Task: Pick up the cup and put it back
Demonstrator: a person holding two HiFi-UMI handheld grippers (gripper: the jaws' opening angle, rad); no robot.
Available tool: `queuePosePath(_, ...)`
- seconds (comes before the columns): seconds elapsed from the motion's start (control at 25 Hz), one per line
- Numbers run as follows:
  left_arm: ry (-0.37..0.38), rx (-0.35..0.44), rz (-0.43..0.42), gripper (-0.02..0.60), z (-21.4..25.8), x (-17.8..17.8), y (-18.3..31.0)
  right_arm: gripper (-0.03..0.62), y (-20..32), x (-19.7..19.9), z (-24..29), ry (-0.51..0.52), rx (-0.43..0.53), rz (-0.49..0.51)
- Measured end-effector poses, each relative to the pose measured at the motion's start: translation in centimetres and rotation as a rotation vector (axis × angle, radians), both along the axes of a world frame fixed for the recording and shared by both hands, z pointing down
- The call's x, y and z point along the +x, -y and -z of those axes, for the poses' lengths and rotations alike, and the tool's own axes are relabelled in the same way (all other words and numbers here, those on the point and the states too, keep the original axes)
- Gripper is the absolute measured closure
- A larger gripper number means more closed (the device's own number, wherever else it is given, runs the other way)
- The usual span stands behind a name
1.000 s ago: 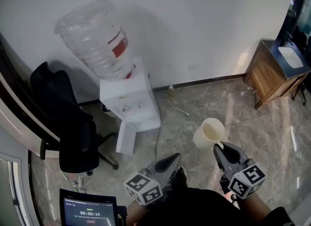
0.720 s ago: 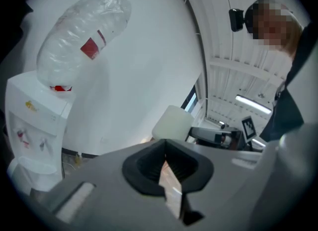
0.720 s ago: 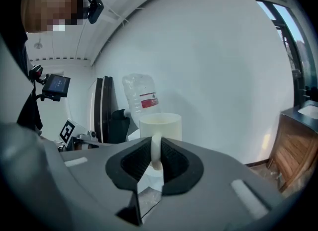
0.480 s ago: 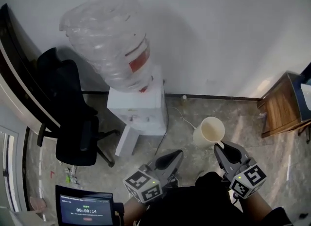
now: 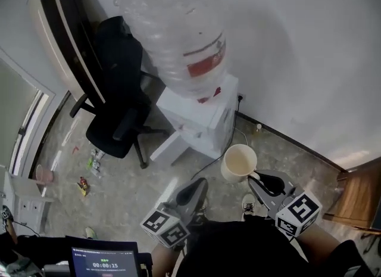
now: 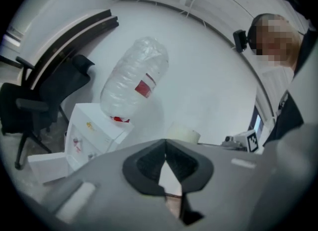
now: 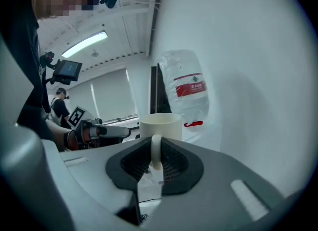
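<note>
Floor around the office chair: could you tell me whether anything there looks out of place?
Yes: a few scraps of litter lie scattered on the grey floor beside the office chair, looking like dropped wrappers.

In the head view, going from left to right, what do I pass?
office chair → water dispenser → cup → right gripper → wooden cabinet

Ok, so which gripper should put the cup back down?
Right. The right gripper is shut on the handle of the cup and holds it upright in the air. The left gripper is shut with nothing in it and sits apart from the cup.
</note>
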State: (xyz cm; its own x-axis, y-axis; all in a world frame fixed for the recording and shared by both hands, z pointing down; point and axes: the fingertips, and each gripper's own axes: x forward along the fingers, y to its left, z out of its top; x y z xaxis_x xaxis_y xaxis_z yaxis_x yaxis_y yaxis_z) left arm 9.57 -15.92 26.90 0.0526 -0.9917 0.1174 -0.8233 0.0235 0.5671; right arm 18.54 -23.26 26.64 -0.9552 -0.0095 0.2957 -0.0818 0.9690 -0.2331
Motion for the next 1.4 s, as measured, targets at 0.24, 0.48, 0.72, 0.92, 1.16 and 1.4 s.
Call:
queuePosePath(0.24,-0.001,-0.042,0.214,0.578,-0.7,4.8,-2.1,0.545,0.2,1.9,-2.0,-0.013,-0.036,0.196)
queuePosePath(0.48,0.001,-0.108,0.307,0.578,-2.2,5.9,-5.5,0.545,-1.3,0.0,-3.5,-0.037,-0.100,0.295)
queuePosePath(0.72,-0.052,-0.055,0.345,0.578,-2.3,3.9,-9.0,0.545,-3.9,-1.8,-3.3,-0.062,-0.092,0.301)
queuePosePath(0.92,-0.036,-0.045,0.249,0.577,-1.8,1.1,-10.5,0.545,-5.5,-3.5,-3.6,-0.078,-0.076,0.186)
queuePosePath(1.16,-0.022,0.011,0.148,0.578,-2.6,-5.6,-13.6,0.545,-7.2,-6.7,-4.6,-0.077,-0.034,0.039)
queuePosePath(1.4,0.017,-0.071,0.086,0.578,-6.0,-7.8,-13.4,0.545,-8.4,-9.3,-9.5,-0.114,-0.026,0.045)
